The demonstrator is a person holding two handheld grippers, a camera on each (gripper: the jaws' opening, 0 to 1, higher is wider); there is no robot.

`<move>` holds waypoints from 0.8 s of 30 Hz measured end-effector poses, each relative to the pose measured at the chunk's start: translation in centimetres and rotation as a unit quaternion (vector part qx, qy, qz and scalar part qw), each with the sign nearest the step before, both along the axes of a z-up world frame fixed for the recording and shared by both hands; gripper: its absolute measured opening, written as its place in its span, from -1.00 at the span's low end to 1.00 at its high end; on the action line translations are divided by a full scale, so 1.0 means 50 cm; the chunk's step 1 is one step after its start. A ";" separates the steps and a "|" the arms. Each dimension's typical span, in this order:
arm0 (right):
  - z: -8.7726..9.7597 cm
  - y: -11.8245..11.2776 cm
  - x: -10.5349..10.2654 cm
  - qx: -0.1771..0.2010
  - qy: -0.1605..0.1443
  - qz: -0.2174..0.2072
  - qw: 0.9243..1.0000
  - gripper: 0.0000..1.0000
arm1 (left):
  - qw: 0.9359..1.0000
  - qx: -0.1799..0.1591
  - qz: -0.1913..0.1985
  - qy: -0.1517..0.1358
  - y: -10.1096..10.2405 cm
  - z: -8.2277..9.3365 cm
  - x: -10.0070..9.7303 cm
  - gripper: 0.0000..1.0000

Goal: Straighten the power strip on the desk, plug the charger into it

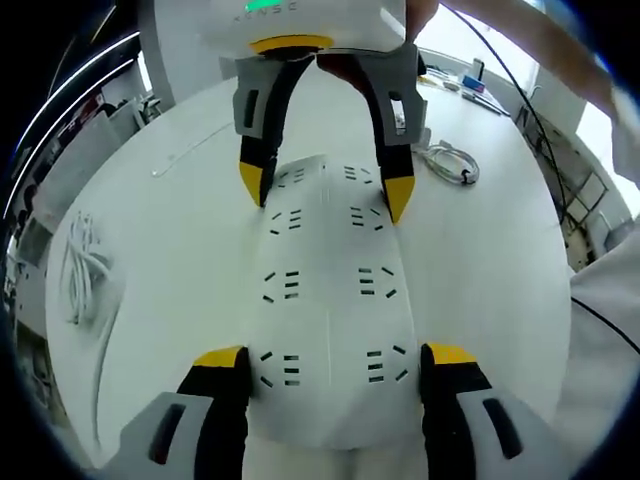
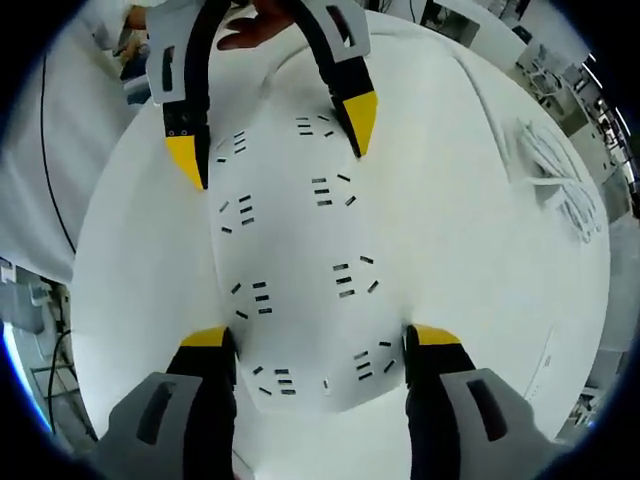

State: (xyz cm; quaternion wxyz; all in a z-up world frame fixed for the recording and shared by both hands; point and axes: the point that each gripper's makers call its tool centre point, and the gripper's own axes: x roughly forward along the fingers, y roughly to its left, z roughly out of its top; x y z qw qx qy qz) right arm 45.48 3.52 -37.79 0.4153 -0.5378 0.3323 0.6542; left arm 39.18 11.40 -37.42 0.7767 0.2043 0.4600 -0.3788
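Both hand-held grippers (image 1: 335, 362) (image 2: 320, 345) wide astride power strip (image 1: 330, 300)

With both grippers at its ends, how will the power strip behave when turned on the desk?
The power strip looks rigid, so it should probably pivot as one piece. Its flat, wide body seems unlikely to tip. It may slide easily on the smooth white desk.

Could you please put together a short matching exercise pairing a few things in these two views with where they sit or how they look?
Things:
1. power strip
2. left claw
3. right claw
4. coiled white cable

Descriptions:
A. lies on the desk beside the strip's far end
B. straddles the strip's near end in the left gripper view
C. white, two rows of sockets
D. straddles the far end in the left gripper view

Pairs: 1-C, 2-B, 3-D, 4-A
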 end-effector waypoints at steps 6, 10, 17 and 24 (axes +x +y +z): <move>0.000 -0.005 -0.006 -0.003 -0.001 -0.015 1.000 0.35 | 1.000 -0.002 -0.012 -0.002 -0.002 0.000 -0.001 0.41; 0.000 -0.010 -0.006 -0.003 -0.001 -0.027 1.000 0.35 | 1.000 -0.001 -0.023 -0.002 -0.004 0.000 0.001 0.41; -0.001 -0.022 -0.016 -0.001 0.000 -0.059 0.998 0.35 | 0.998 -0.003 -0.056 -0.003 -0.009 -0.001 -0.003 0.41; -0.001 -0.036 -0.034 -0.007 -0.003 -0.101 0.995 0.35 | 0.997 0.007 -0.079 0.003 -0.017 -0.002 -0.003 0.40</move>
